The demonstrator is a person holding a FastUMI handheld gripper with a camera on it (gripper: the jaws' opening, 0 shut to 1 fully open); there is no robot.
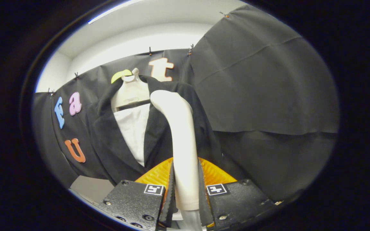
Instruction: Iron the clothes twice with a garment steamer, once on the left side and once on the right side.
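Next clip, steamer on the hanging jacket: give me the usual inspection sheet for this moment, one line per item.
Surface: a pale ledge shows below the jacket's hem, bare where visible.
Job's things: white garment steamer stands upright between the fingers, its head up near the jacket's right lapel; dark jacket over a white shirt hangs on a pale hanger.
Clutter: nothing seen.
Grippers: tongs shut on the steamer's handle, both fingers pressing its sides.
Cables: nothing seen.
Surroundings: black cloth wall behind and beside the jacket, clipped along its top edge; white wall and ceiling above.
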